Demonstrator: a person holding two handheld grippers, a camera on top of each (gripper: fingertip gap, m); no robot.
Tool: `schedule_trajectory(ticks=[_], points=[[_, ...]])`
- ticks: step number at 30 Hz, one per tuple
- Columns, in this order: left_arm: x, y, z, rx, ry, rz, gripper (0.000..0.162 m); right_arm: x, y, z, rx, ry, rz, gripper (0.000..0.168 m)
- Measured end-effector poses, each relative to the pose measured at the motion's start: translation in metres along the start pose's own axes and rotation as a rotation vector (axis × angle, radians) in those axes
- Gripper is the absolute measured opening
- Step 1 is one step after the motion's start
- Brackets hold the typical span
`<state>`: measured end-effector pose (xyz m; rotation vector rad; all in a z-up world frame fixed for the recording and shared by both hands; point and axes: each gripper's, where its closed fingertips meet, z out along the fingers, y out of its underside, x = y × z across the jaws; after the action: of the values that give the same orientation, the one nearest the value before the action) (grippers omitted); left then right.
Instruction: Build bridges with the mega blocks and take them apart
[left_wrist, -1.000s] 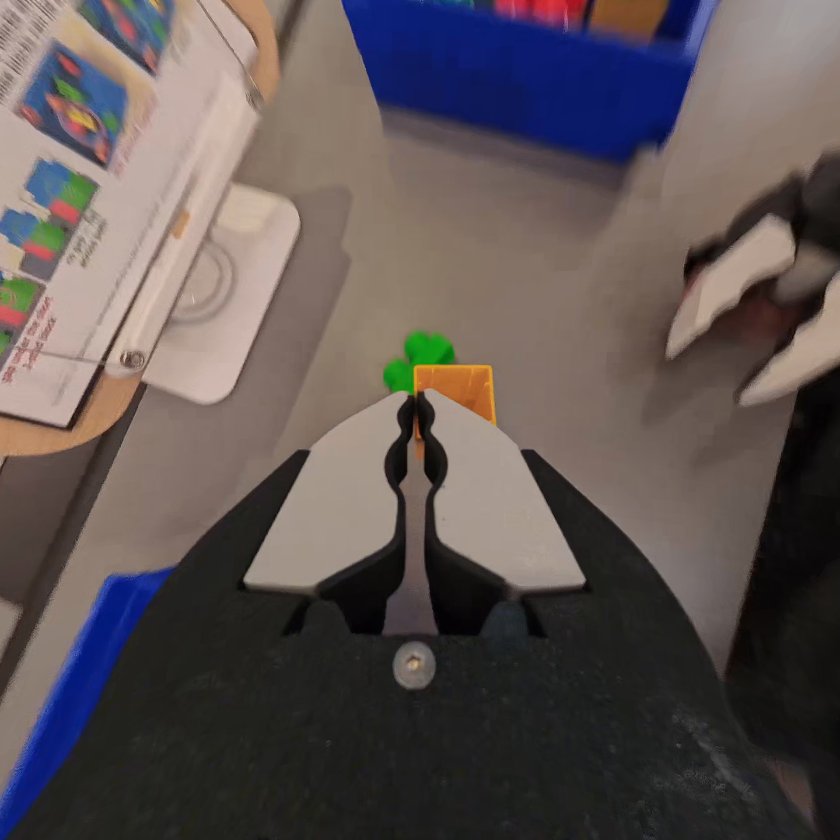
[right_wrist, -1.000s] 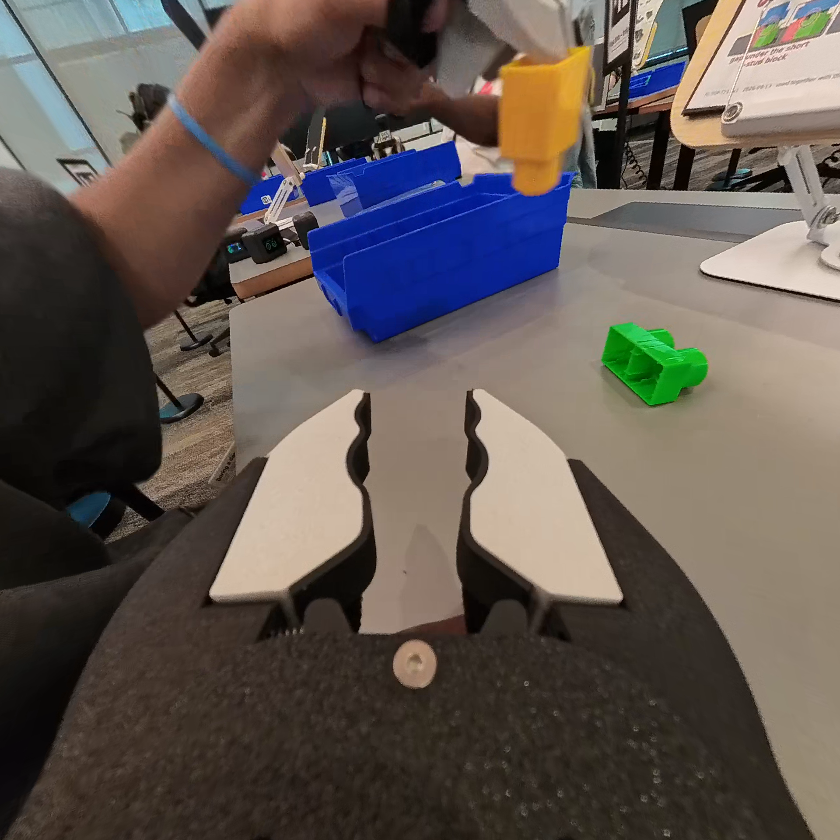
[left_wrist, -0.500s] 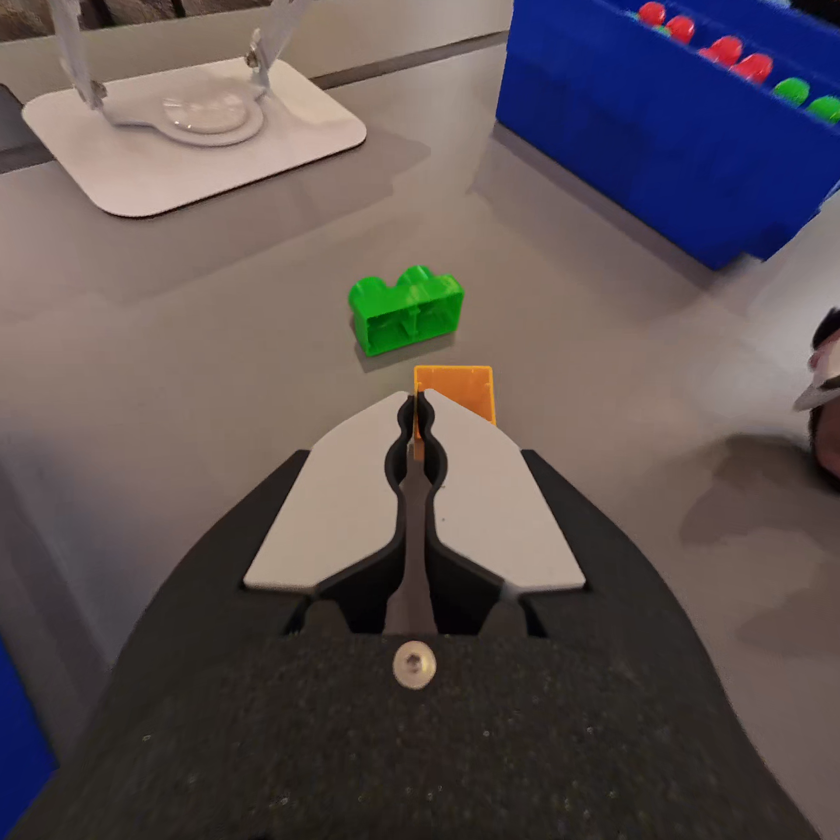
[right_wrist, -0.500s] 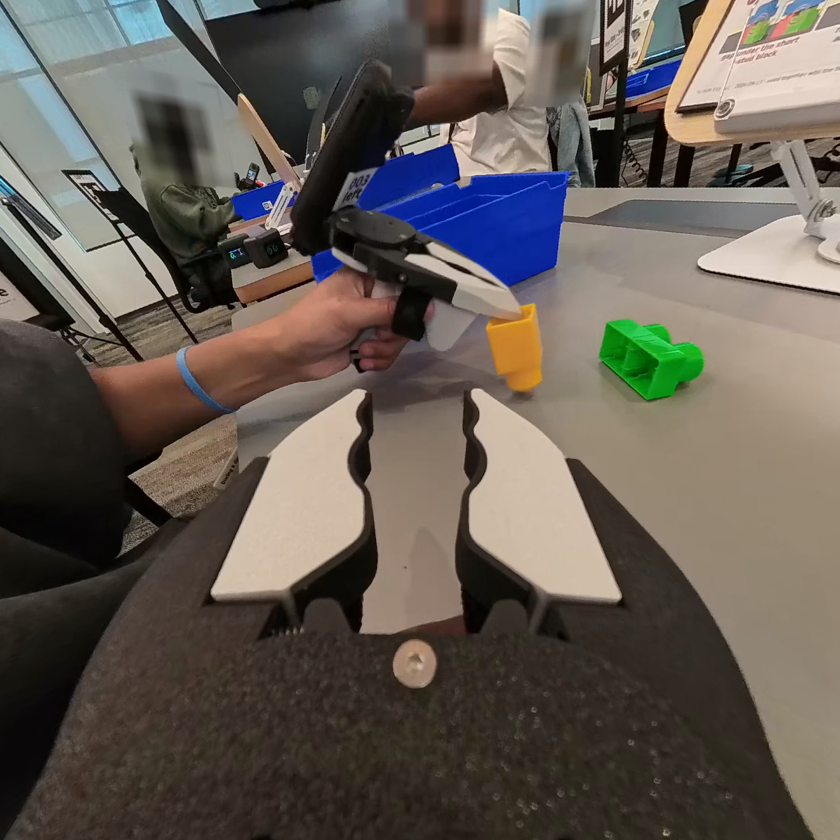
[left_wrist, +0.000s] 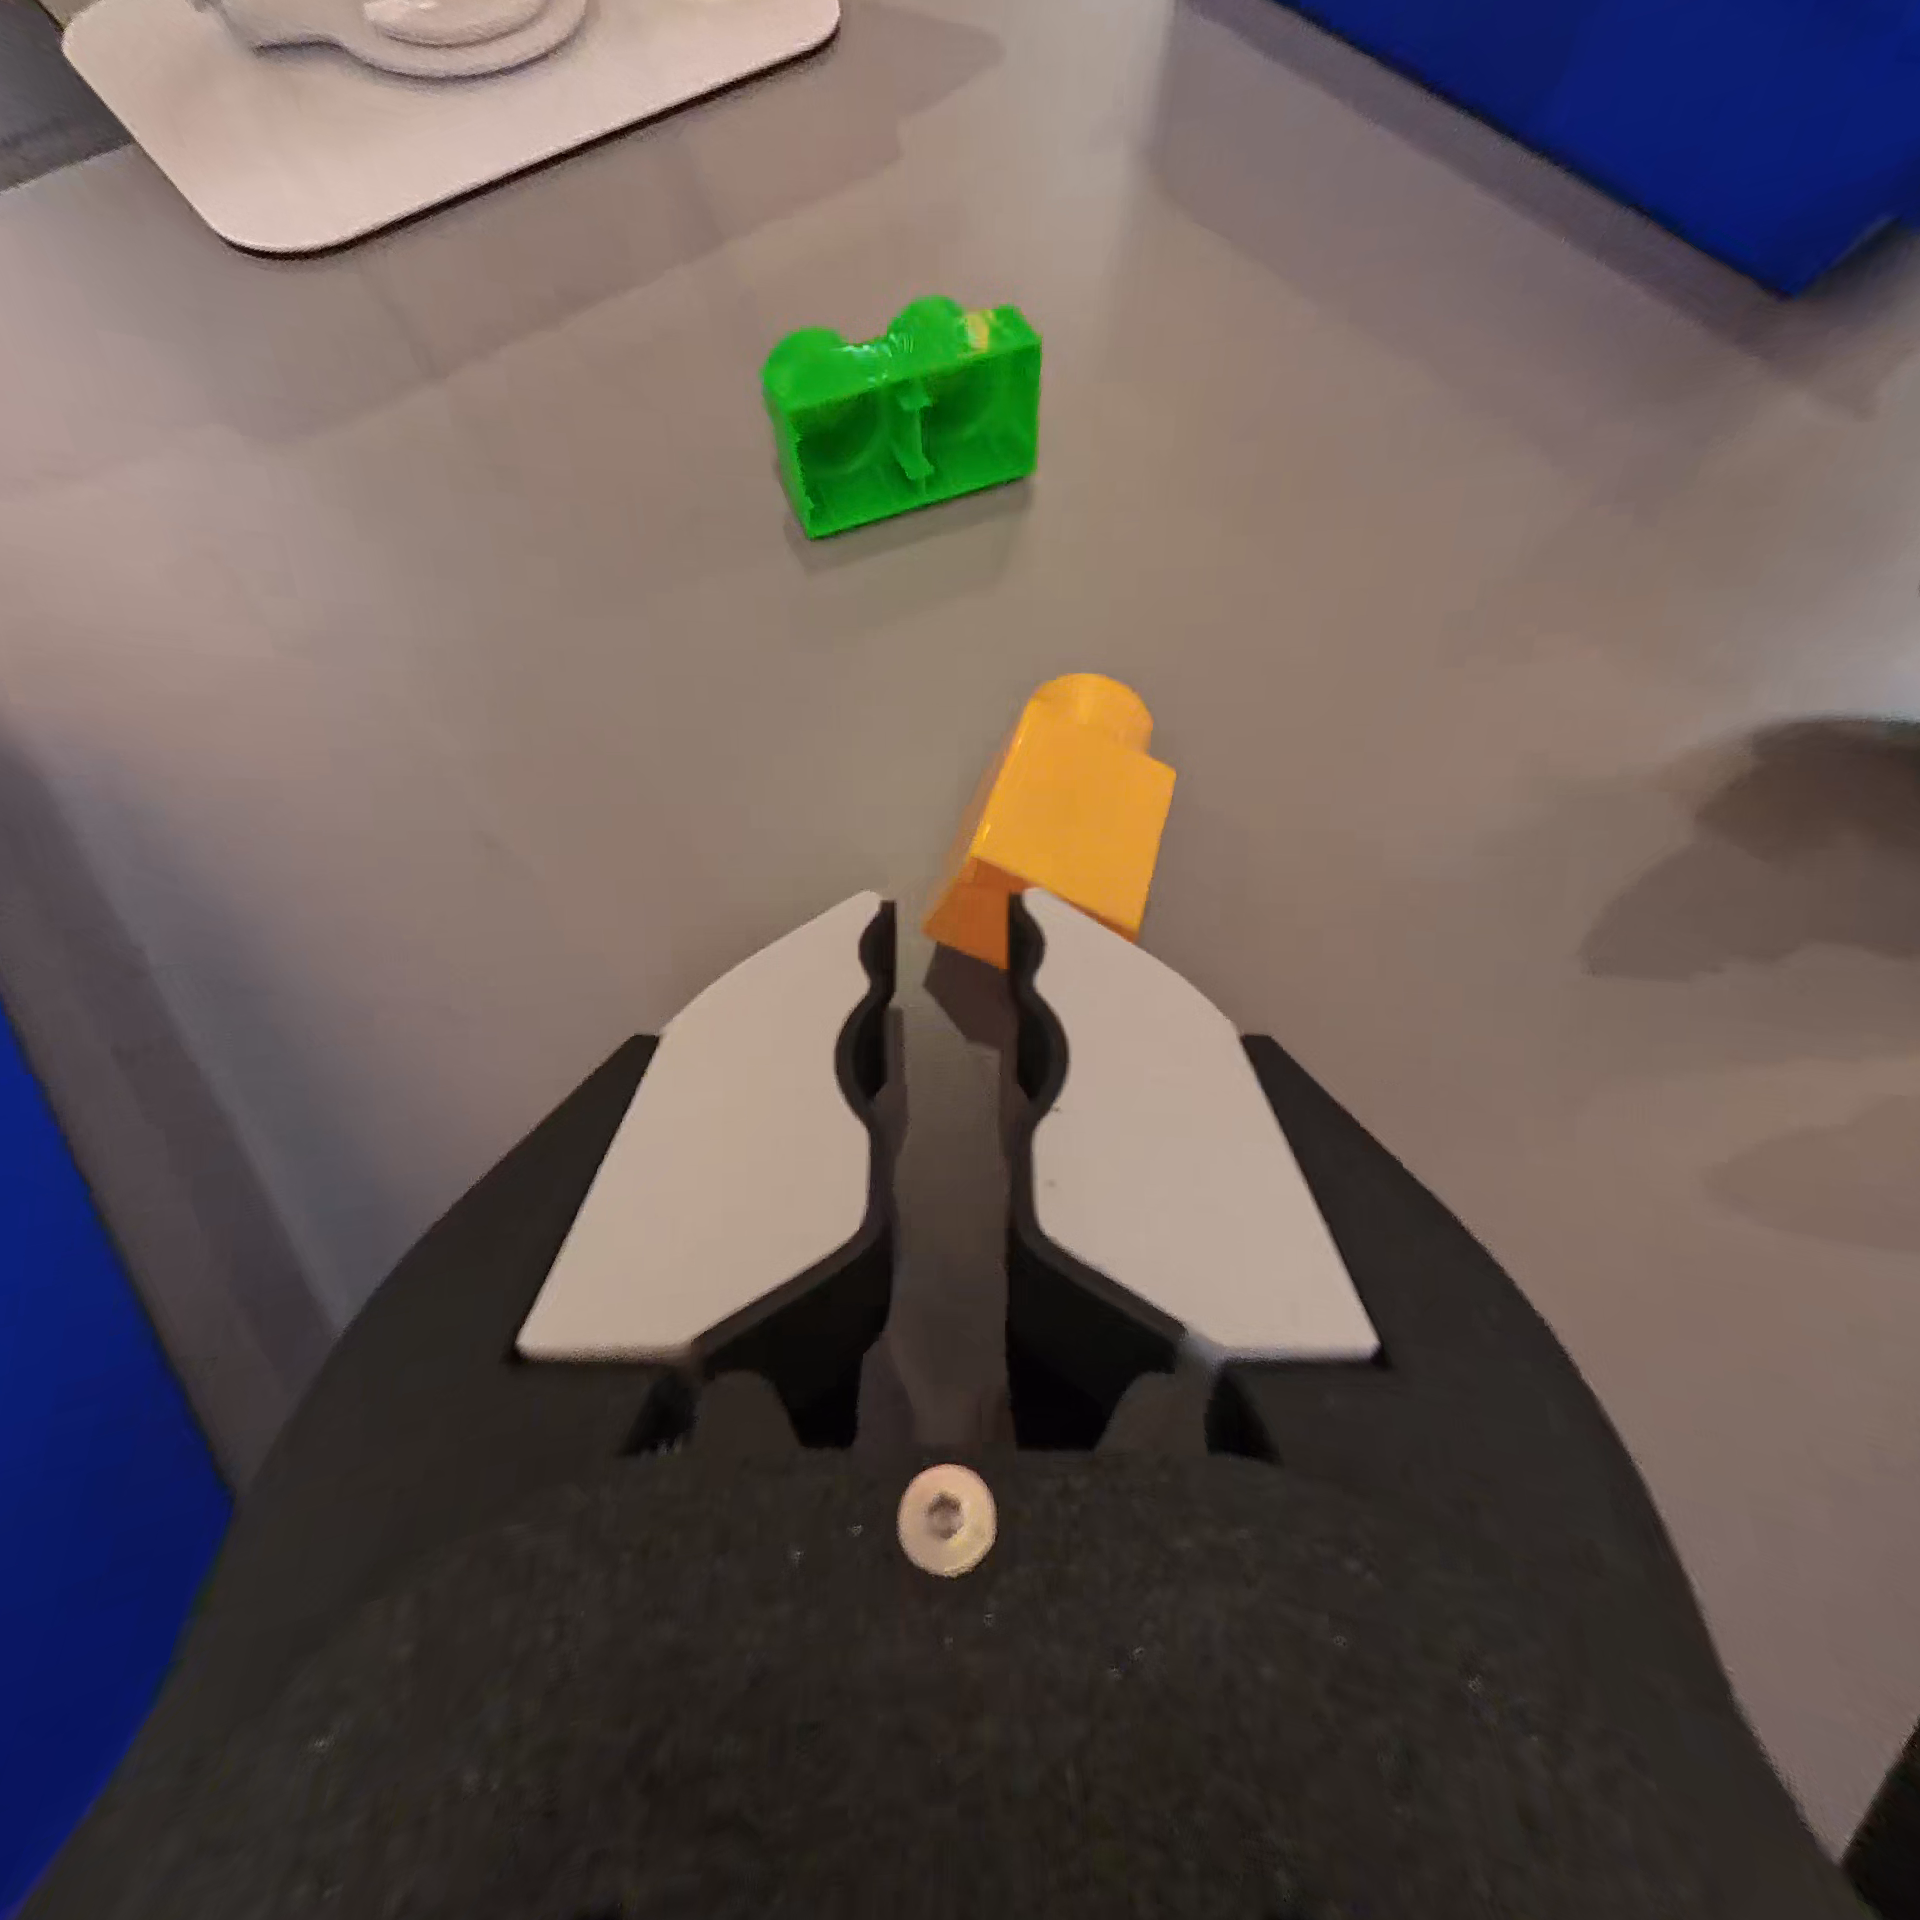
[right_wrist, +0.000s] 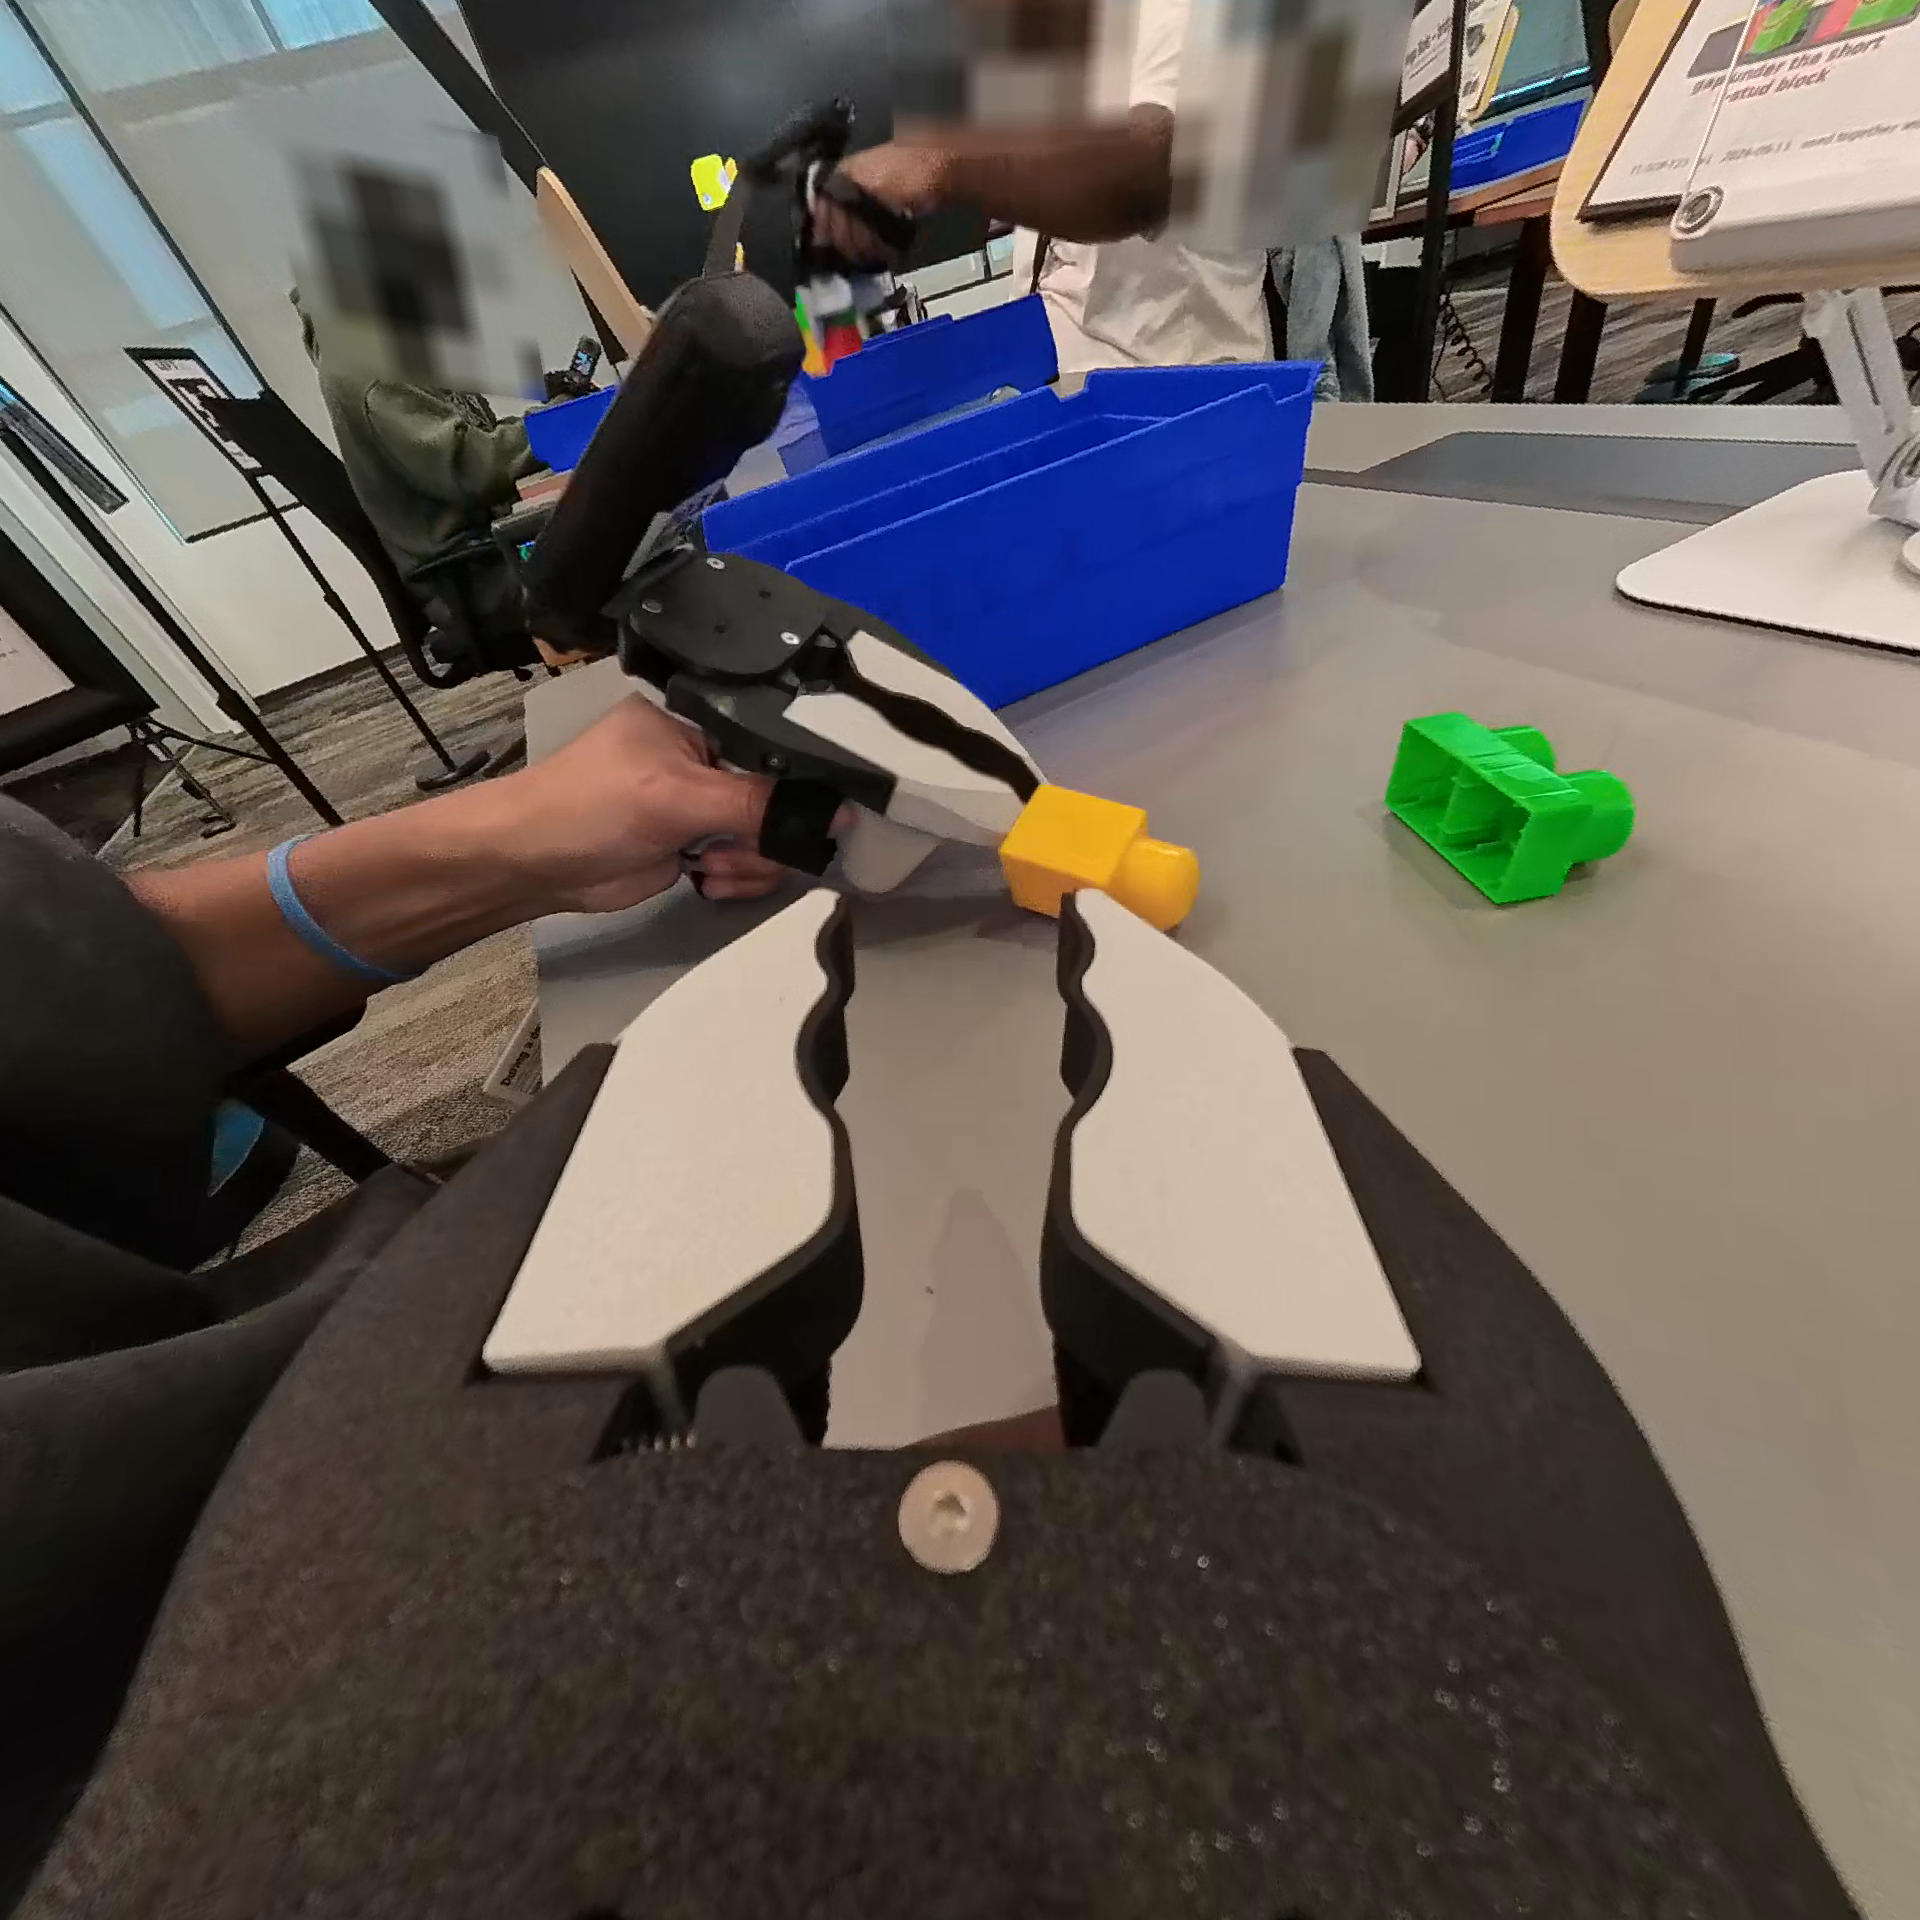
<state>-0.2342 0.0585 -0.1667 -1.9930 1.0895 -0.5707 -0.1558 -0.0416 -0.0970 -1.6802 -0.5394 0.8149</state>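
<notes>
Lying on its side on the grey table (left_wrist: 436, 727), the orange one-stud mega block (left_wrist: 1070, 821) points its stud toward the green block, and it serves as the landmark for everything else. Just behind its hollow end sits the left gripper (left_wrist: 945, 914), its two fingers parted by a narrow gap; in the left wrist view the block lies beyond the tips rather than between them, while in the right wrist view the left gripper (right_wrist: 1013, 800) has its tips right at the orange block (right_wrist: 1091, 862), and whether they touch it cannot be told. A hand (right_wrist: 644, 800) with a blue wristband holds that gripper's handle, on the side of the orange block away from the green one.

Beyond the orange block's stud, apart from it, the green two-stud mega block (left_wrist: 904, 416) also lies on its side, its hollow underside facing the left wrist camera. Farther past the green block stands the white base of a document stand (left_wrist: 447, 114). A blue bin (right_wrist: 1039, 530) rests on the table behind the orange block as the right wrist camera sees it.

Near the orange block, the right gripper (right_wrist: 956, 914) hovers over bare table with its jaws moderately wide and nothing between them.
</notes>
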Motion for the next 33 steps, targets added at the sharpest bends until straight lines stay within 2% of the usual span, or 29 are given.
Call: schedule_trajectory(ticks=[2,5,10,13,14,16,19,21,23,29,31,33], points=[[0.004,0.0,-0.002,0.001,0.0,-0.012,0.024,-0.001,0.0,0.0,-0.002,-0.002,-0.001,0.037],[0.006,0.017,-0.013,-0.099,-0.004,-0.039,0.04,-0.001,-0.001,-0.001,0.001,-0.002,-0.003,0.037],[0.001,0.035,-0.09,-0.076,-0.077,-0.156,0.042,0.0,-0.003,-0.003,0.007,-0.001,0.006,0.037],[-0.032,0.027,-0.141,-0.077,-0.137,-0.281,0.054,-0.001,-0.003,-0.002,0.01,-0.009,0.014,0.038],[-0.05,0.027,-0.153,-0.127,-0.176,-0.322,0.064,-0.001,-0.003,-0.001,0.007,-0.013,0.018,0.038],[-0.094,0.031,-0.168,-0.244,-0.305,-0.36,0.068,-0.001,-0.001,0.0,-0.004,-0.016,0.016,0.038],[-0.14,0.026,-0.156,-0.365,-0.41,-0.38,0.066,-0.003,-0.001,0.002,-0.004,-0.016,0.012,0.038],[-0.154,0.017,-0.133,-0.386,-0.379,-0.421,0.056,-0.004,-0.001,0.002,-0.006,-0.021,0.016,0.038],[-0.164,0.017,-0.113,-0.44,-0.347,-0.458,0.058,-0.005,0.001,0.003,-0.012,-0.022,0.012,0.038],[-0.171,0.052,-0.079,-0.691,-0.286,-0.491,0.055,-0.005,-0.001,0.001,-0.014,-0.013,-0.011,0.037],[-0.168,0.069,-0.075,-0.767,-0.258,-0.475,0.038,-0.004,-0.001,0.0,-0.013,-0.014,-0.004,0.037],[-0.165,0.076,-0.072,-0.782,-0.215,-0.455,0.037,-0.003,-0.002,0.0,-0.009,-0.013,0.001,0.037]])
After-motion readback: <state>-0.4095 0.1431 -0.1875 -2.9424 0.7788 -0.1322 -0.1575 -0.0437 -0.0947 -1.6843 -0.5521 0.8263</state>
